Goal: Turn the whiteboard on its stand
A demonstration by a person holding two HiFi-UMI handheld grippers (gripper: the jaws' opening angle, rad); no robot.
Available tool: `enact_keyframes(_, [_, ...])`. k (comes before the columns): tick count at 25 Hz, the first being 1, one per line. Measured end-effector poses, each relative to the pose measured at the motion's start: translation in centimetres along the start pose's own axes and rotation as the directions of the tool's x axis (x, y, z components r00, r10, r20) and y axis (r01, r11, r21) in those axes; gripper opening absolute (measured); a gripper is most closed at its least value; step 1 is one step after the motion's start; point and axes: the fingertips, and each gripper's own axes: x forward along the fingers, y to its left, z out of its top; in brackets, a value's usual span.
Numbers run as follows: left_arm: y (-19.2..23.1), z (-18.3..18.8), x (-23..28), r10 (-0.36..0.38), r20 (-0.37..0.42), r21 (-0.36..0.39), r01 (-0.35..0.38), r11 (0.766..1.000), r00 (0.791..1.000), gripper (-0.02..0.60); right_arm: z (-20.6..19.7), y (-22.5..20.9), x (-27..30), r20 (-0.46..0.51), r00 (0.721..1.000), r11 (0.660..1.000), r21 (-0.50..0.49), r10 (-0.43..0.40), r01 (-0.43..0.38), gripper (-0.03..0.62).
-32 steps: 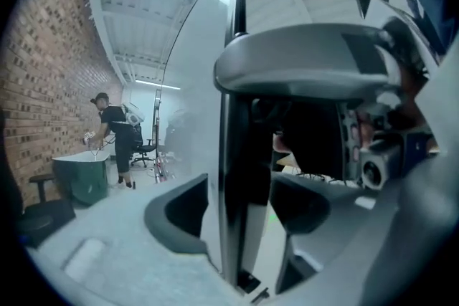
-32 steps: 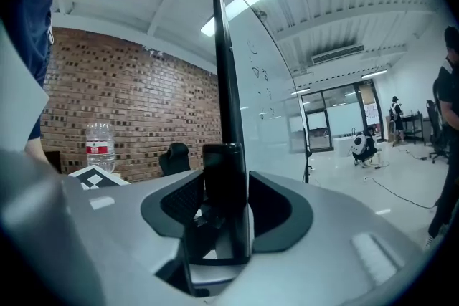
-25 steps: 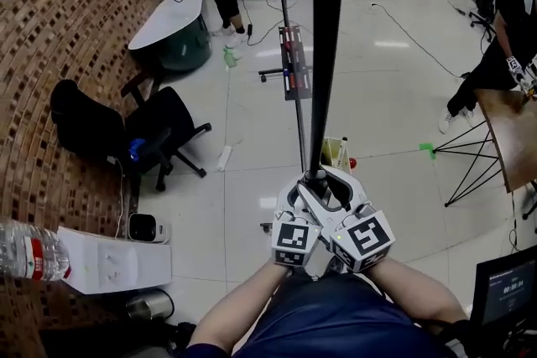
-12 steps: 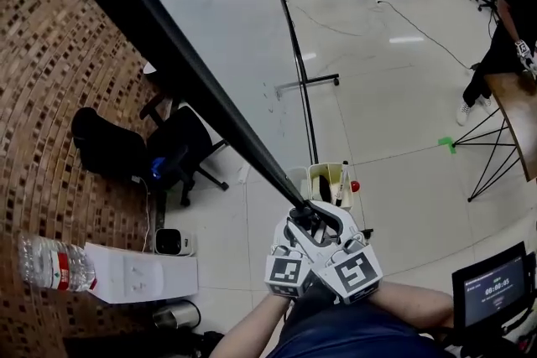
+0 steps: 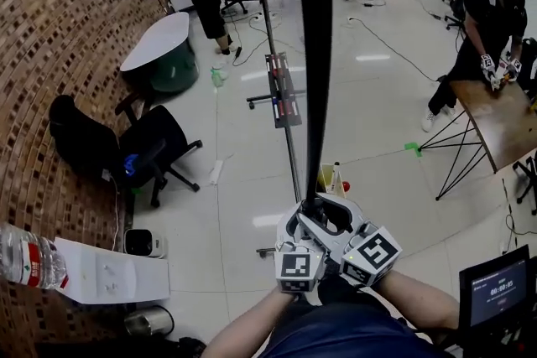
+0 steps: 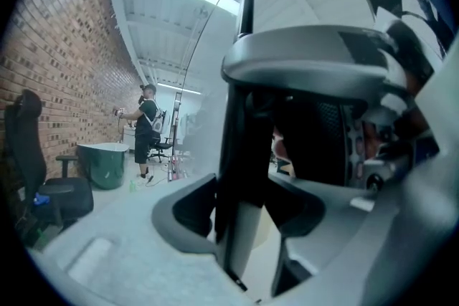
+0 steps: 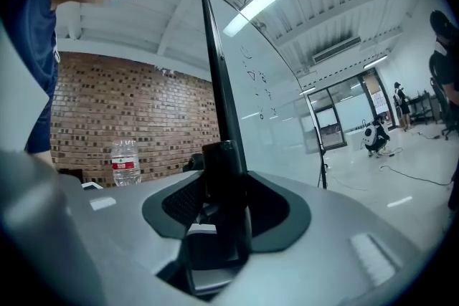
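Head view: whiteboard (image 5: 315, 54) edge-on, a dark vertical bar. Left claw (image 5: 309, 220) and right claw (image 5: 337, 215) sit side by side, both clamped on its frame. Only the right gripper view shows its white face, faintly marked.

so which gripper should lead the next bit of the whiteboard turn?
Right, probably. The right gripper has the whiteboard frame seated deep and centred between its fingers. The left gripper clamps it too, but the frame runs slanted through. Close call.
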Motion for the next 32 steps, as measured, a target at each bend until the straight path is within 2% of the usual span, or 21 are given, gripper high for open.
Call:
enact_keyframes(3, [-0.8, -0.1, -1.3, 0.000, 0.031, -0.052, 0.002, 0.999, 1.000, 0.204, 0.1, 1.4, -0.8, 0.002, 1.000, 1.000, 0.003, -0.003, 0.003, 0.180])
enact_keyframes(6, [-1.6, -0.4, -3.0, -0.017, 0.001, -0.006, 0.017, 1.000, 1.000, 0.204, -0.2, 2.7, -2.0, -0.018, 1.000, 1.000, 0.004, -0.014, 0.015, 0.181])
enact_keyframes(9, [-2.5, -0.9, -4.8, -0.017, -0.013, -0.001, 0.017, 1.000, 1.000, 0.204, -1.3, 4.0, -3.5, -0.030, 1.000, 0.999, -0.031, -0.010, 0.009, 0.179])
enact_keyframes(12, [-2.7, -1.3, -6.7, 0.001, -0.006, 0.003, -0.001, 1.000, 1.000, 0.201, -1.8, 6.2, -4.2, -0.038, 0.999, 0.999, -0.041, 0.002, -0.004, 0.179])
enact_keyframes(18, [-3.7, -1.9, -10.2, 0.014, 0.006, 0.063, -0.014, 0.998, 1.000, 0.195, -2.1, 9.7, -5.8, -0.017, 0.999, 0.999, -0.018, 0.045, -0.045, 0.179])
enact_keyframes(26, [-6.1, -3.1, -14.0, 0.038, 0.002, 0.056, -0.038, 0.998, 0.999, 0.190, -2.8, 12.9, -9.3, -0.023, 0.997, 0.997, 0.020, 0.079, -0.079, 0.179])
enact_keyframes(32, [-8.9, -3.4, -16.5, 0.001, 0.026, 0.042, -0.002, 0.999, 1.000, 0.195, -2.6, 14.3, -12.7, -0.003, 0.999, 0.997, 0.055, 0.052, -0.051, 0.179])
